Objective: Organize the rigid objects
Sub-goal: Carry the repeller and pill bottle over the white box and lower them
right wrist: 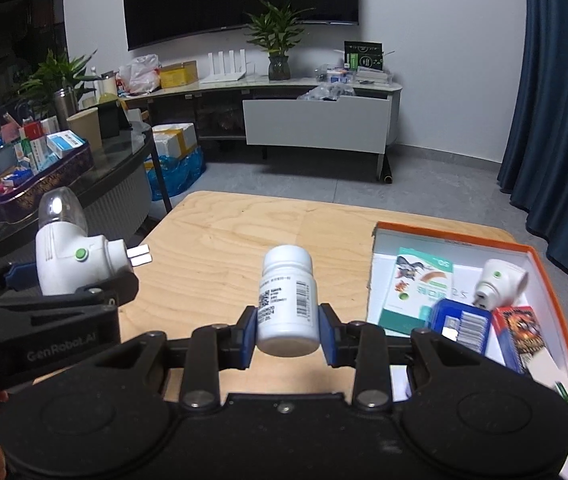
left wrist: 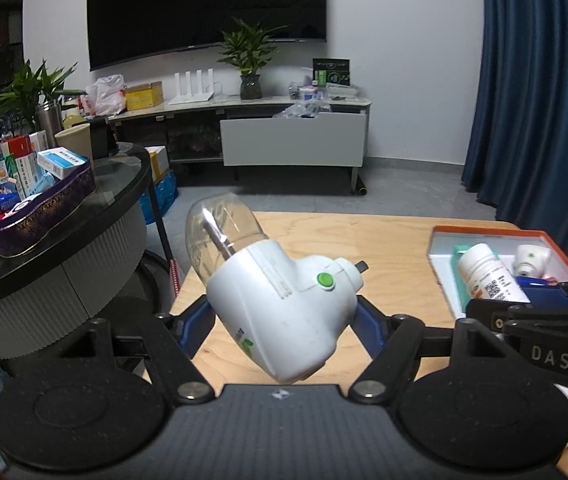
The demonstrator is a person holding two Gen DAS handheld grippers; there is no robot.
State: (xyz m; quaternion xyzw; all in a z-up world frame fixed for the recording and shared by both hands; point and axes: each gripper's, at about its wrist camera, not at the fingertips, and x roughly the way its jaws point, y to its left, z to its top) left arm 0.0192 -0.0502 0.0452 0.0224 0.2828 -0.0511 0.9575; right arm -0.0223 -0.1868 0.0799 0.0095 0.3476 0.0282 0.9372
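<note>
Both tools are loaded and held above the bench. I have the left tool clamped on the white plug-in vaporizer, clear bottle tilted up and away, over the bench's left edge. My right tool is closed around the white pill bottle, near the middle. The orange-rimmed box sits at the right edge. I judge the bottle should go in first, lowered level into bare floor beside the green packet, before I let go.
</note>
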